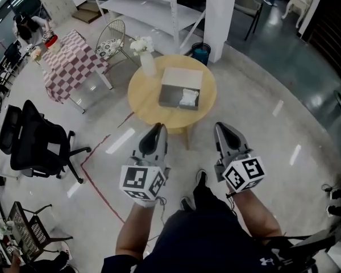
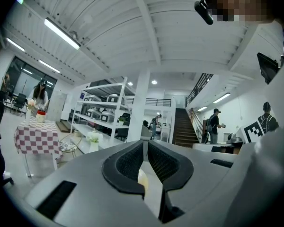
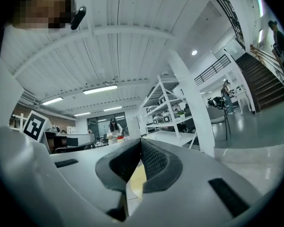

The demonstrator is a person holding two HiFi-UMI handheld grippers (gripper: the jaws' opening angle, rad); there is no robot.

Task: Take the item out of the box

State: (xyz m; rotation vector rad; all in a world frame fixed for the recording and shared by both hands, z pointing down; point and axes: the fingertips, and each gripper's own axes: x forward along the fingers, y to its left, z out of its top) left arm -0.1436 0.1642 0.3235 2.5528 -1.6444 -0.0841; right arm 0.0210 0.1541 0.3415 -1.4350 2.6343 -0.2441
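Pale wood, round counter (image 1: 137,106) on a polished grey floor (image 1: 273,112). On it sits an open box (image 1: 171,95), its lid flap folded back on the far side. A white, crumpled-looking item (image 1: 188,98) lies inside the box, at its right end; what it is cannot be made out. A vase of white flowers (image 1: 145,56) stands upright on the counter, left of the box and apart from it.

The person stands back from the counter, one shoe (image 1: 200,178) showing between the forearms. Both tools are held level and side by side, pointing toward the counter, short of its near rim and touching nothing.

Left tool (image 1: 157,128): in its own view (image 2: 145,145) the jaws are drawn together down to a hairline slit at the tips, with nothing in it.
Right tool (image 1: 219,125): in its own view (image 3: 141,143) the jaws meet at the tips and are empty.

Surroundings: a red-and-white checked-cloth counter (image 1: 71,61) far left, a wire chair (image 1: 111,38) between it and the round counter, and a black office chair (image 1: 37,144) nearer, at left. White shelving (image 1: 153,4) and a white pillar (image 1: 220,16) stand behind, a dark bin (image 1: 202,53) at the pillar's foot.
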